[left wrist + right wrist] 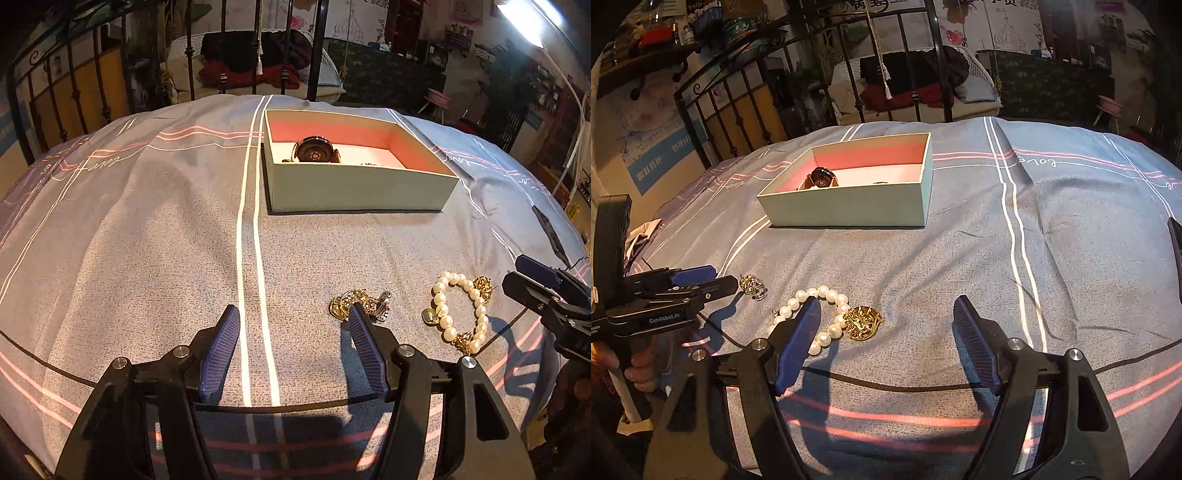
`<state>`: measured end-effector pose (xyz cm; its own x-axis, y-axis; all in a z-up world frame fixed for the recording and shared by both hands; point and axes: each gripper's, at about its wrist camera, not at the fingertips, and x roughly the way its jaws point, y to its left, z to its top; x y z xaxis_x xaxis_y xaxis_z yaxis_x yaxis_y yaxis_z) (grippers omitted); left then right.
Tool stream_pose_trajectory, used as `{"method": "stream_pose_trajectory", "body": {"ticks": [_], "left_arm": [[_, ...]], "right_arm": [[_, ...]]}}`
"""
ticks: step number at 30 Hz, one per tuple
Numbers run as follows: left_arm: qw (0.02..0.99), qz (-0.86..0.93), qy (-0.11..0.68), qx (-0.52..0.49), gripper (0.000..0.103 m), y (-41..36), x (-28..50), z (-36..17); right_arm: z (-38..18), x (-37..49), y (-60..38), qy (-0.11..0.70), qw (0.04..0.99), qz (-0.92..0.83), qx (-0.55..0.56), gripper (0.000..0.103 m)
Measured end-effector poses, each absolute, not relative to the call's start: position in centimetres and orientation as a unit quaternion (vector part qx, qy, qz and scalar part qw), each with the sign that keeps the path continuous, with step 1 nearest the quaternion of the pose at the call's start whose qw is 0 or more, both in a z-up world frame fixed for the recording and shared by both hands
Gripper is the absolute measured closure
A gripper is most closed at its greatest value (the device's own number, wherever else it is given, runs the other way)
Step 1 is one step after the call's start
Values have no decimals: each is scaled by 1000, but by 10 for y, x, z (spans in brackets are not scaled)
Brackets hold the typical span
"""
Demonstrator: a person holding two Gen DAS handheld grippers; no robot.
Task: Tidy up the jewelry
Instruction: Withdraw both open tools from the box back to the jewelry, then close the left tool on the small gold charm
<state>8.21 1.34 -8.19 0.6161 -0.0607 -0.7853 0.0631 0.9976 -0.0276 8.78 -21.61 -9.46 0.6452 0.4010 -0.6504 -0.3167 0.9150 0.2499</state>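
Both your grippers are spread wide with nothing between the fingers, so you're at the pick-up stage. Your left gripper [293, 314] sits low over the bedspread [147, 240], and its right finger tip is just beside the small gold-and-crystal piece [360, 304], not around it. Your right gripper [886, 314] has its left finger overlapping the pearl bracelet [816, 317] in view, with the gold charm [864, 321] lying between the fingers but closer to the left one.

The open box [354, 188] is well apart from both, further up the bed, already holding a watch [316, 149] and something small and dark I can't make out.

My take: slide each gripper sideways so the piece is centred before you squeeze. For the pearls, I'd go for the gold charm or a single strand section; beads probably roll out of a sloppy pinch. Press lightly, since the soft fabric will likely bunch up.
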Motion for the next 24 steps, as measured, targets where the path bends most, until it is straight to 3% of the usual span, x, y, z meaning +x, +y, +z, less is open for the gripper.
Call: {"method": "stream_pose_trajectory", "body": {"ticks": [9, 18, 21, 24], "left_arm": [[898, -56, 433, 42, 45, -17, 100, -89], [900, -65, 430, 18, 49, 0, 87, -91], [902, -62, 426, 25, 57, -2, 87, -92], [904, -62, 422, 31, 83, -3, 86, -92]], "right_arm": [[-101, 88, -210, 381, 900, 204, 49, 29], [-106, 89, -207, 387, 896, 209, 52, 29], [-107, 89, -207, 388, 896, 209, 53, 29], [-107, 87, -210, 388, 897, 206, 53, 29]]}}
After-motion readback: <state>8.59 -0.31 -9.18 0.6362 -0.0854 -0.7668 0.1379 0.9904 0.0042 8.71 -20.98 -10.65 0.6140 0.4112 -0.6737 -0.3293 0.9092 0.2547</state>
